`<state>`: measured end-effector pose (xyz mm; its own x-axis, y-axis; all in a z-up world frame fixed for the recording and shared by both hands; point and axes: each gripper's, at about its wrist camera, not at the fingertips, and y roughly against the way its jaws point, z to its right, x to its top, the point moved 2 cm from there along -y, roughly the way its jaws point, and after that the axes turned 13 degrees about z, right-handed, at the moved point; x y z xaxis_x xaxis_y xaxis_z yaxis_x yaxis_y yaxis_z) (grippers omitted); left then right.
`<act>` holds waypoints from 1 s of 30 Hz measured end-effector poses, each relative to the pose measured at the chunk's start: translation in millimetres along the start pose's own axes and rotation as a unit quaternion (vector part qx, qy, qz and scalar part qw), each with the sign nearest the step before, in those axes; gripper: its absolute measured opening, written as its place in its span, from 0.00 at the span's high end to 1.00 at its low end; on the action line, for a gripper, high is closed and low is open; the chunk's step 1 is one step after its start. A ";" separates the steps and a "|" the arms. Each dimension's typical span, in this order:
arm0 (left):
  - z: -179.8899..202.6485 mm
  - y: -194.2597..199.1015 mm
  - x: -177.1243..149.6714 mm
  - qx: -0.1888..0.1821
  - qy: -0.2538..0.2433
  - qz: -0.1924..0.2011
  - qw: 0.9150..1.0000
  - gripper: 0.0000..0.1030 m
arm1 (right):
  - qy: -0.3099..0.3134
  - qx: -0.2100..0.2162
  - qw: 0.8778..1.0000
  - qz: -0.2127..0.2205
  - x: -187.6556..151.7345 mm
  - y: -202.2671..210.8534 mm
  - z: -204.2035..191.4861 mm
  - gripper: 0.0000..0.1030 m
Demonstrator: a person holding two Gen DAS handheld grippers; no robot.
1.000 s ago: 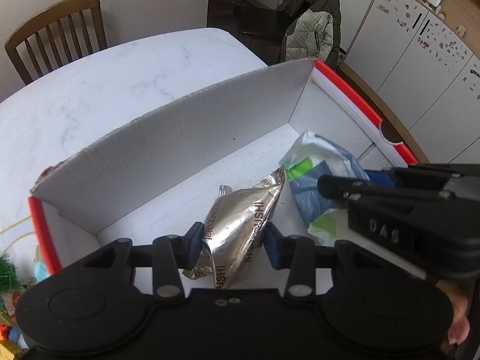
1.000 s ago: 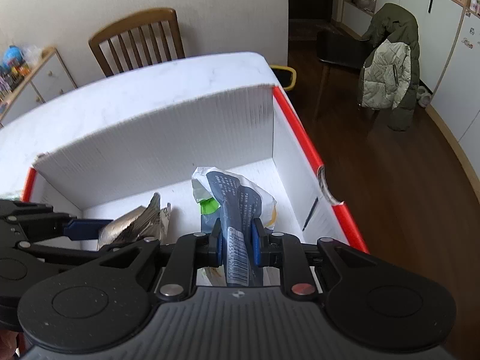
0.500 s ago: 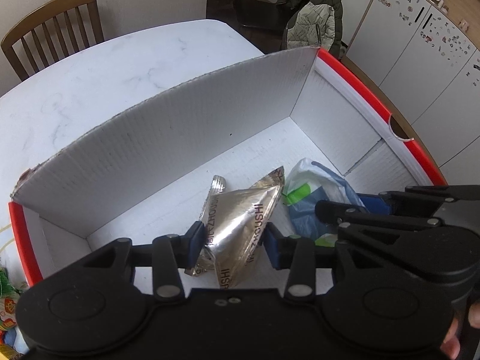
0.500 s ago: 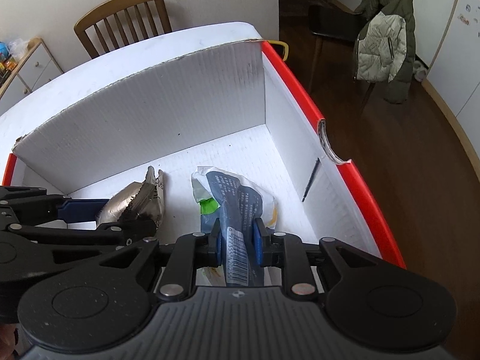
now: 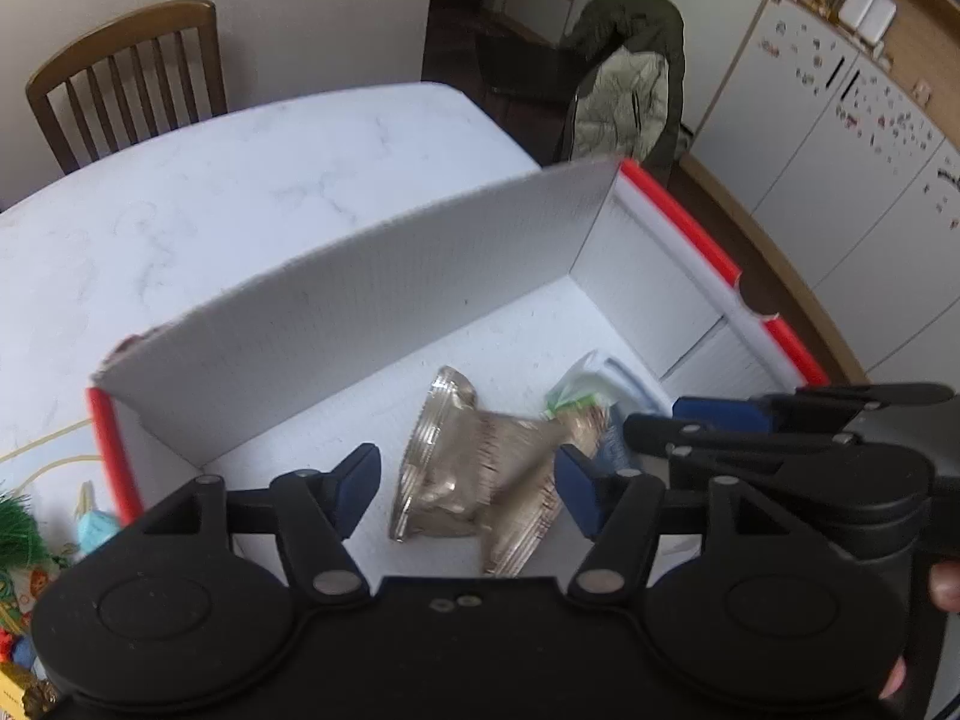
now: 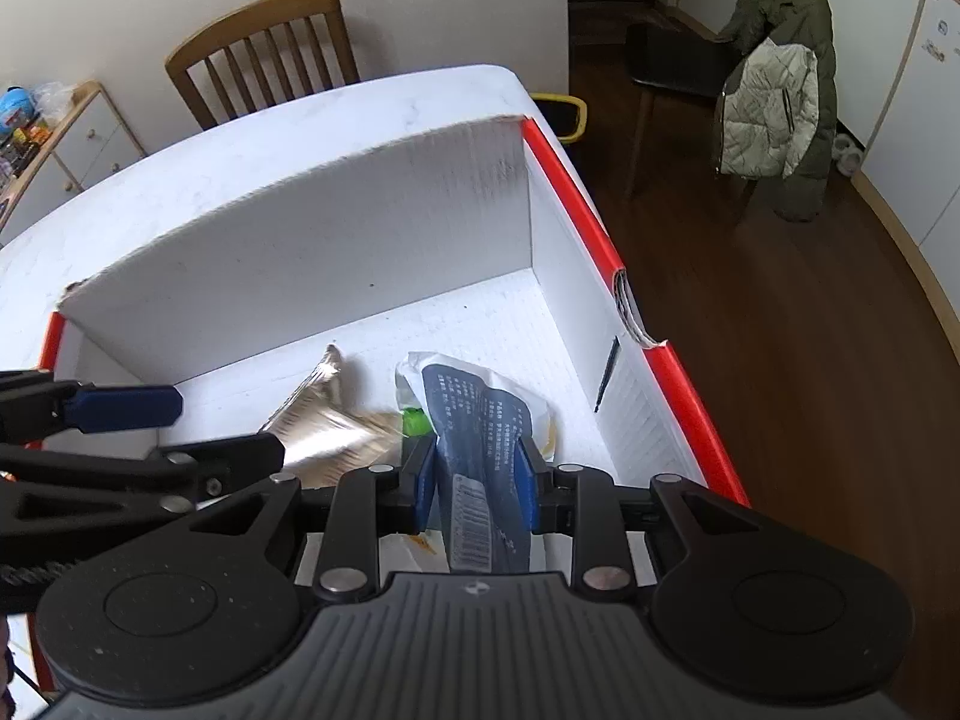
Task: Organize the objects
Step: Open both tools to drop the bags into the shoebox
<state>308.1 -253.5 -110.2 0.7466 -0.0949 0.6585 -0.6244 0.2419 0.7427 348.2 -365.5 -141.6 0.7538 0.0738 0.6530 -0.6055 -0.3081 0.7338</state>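
A white corrugated box [image 5: 360, 312] with red rims stands on the white table. My left gripper [image 5: 468, 477] is open above the box floor. A crinkled silver foil packet [image 5: 468, 468] lies loose below and between its blue pads, blurred. My right gripper [image 6: 474, 480] is shut on a blue and white packet [image 6: 480, 432] with a barcode, held low in the box's right part [image 6: 300, 276]. The silver packet [image 6: 324, 420] rests just left of it. Each gripper shows at the edge of the other's view: right gripper [image 5: 696, 417], left gripper [image 6: 174, 429].
The marble-look table [image 5: 210, 210] stretches beyond the box to a wooden chair [image 5: 132, 78]. Small toys and green tinsel [image 5: 18, 534] lie left of the box. A jacket hangs on a chair [image 6: 774, 96] to the right, past the table edge. White cabinets [image 5: 852, 138] line the far right.
My left gripper has opened and let go of the silver packet, which dropped onto the box floor. The right gripper still holds the blue packet and has barely moved.
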 end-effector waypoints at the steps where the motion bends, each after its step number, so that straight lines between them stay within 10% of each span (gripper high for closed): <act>1: 0.3 4.2 1.1 -0.001 0.000 0.004 1.000 0.38 | 0.002 0.000 1.000 0.001 0.4 2.5 -0.9 0.74; 30: -77.1 135.5 -10.4 0.005 -0.004 0.108 0.994 0.18 | 0.035 0.054 0.995 0.076 7.3 104.1 -105.6 0.72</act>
<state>233.5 -145.3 -25.7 0.5924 -0.0491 0.8042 -0.7727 0.2482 0.5843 263.7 -296.9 -40.6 0.6336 0.0832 0.7692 -0.6776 -0.4202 0.6036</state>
